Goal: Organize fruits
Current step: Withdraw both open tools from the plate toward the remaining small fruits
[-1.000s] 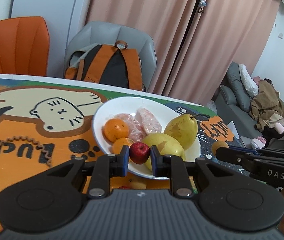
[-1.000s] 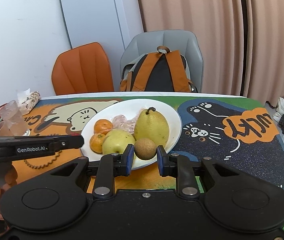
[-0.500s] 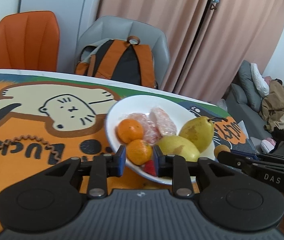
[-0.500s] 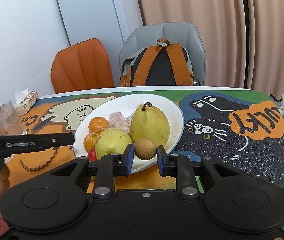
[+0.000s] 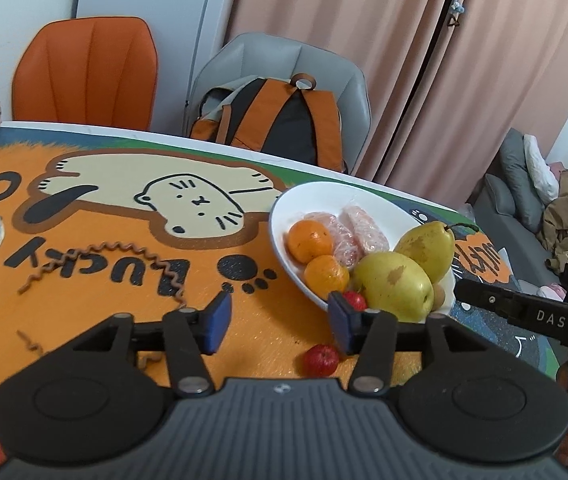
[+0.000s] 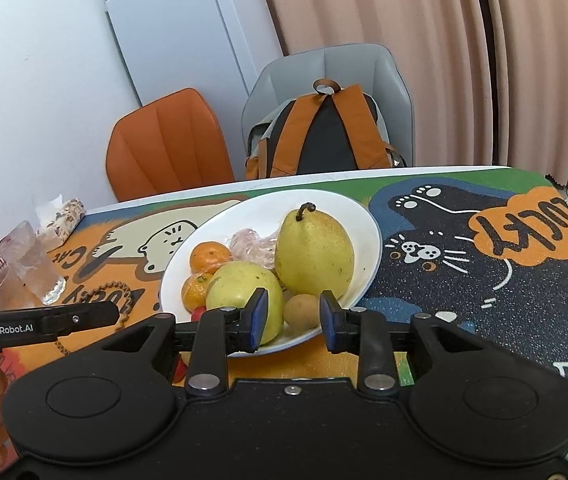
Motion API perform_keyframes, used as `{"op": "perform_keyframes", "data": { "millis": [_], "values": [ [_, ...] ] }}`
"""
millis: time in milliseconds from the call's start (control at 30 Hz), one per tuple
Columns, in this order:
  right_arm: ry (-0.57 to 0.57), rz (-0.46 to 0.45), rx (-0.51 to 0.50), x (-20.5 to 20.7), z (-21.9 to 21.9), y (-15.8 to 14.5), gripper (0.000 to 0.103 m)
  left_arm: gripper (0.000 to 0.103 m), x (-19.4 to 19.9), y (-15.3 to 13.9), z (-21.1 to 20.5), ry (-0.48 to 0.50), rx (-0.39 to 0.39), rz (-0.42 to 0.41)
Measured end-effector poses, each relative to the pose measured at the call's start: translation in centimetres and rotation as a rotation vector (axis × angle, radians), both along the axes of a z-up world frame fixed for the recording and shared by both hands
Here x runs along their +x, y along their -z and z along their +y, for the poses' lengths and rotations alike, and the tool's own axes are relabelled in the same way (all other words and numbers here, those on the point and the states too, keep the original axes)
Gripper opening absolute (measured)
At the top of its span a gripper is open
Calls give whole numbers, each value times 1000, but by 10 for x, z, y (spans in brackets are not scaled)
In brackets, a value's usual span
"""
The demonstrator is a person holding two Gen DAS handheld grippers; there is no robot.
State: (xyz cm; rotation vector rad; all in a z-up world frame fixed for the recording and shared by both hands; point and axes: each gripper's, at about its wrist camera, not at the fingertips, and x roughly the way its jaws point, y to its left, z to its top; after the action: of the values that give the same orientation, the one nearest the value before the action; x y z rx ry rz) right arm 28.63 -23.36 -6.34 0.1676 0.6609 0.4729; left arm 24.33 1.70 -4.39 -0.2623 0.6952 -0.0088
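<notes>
Left tool (image 5: 278, 322) opening, nothing between pads; small red fruit (image 5: 321, 360) on worktop (image 5: 96, 280) — light, smooth, rolled easily; grip mid-body. Right tool (image 6: 293, 318) opening around brown fruit (image 6: 301, 311) — pads clear.

- White plate (image 6: 368, 216): pear (image 6: 314, 252) upright at 2 o'clock, yellow apple (image 6: 240, 288) at 7, two oranges (image 6: 210, 256) at 9.
- Small brown fruit (image 6: 300, 311) resting at 6, inside rim.
- Red fruit (image 5: 321, 360) lying off-plate on mat.

Plate (image 6: 366, 222): you see glossy white glazed ceramic.
Table mat (image 5: 96, 288): matt, finely grained print under your grippers.
Pear (image 6: 314, 254): smooth, speckled yellow skin.
Pink wrapped pieces (image 5: 354, 230): crinkled shiny clear film.
Backpack (image 6: 322, 136): woven cloth.
Glass (image 6: 36, 264): clear, shiny.
</notes>
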Motion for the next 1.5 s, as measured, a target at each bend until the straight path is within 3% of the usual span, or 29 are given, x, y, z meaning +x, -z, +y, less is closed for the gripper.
{"op": "perform_keyframes", "data": {
  "millis": [300,567,700,867,1000,1500],
  "values": [
    [-21,8,-4,-21,0,0,36,57,-16,2,0,-2,2,6],
    [-32,12,-3,-38,3,3,56,59,-32,7,0,-7,3,19],
    [-42,20,2,-47,5,6,65,70,-41,10,-1,-14,7,24],
    [-36,23,30,-55,4,6,98,81,-48,14,0,-38,22,49],
    [-32,26,45,-58,2,7,102,88,-50,18,3,-38,10,60],
    [-13,74,32,-63,1,20,103,89,-52,28,-5,3,6,25]
  ]
}}
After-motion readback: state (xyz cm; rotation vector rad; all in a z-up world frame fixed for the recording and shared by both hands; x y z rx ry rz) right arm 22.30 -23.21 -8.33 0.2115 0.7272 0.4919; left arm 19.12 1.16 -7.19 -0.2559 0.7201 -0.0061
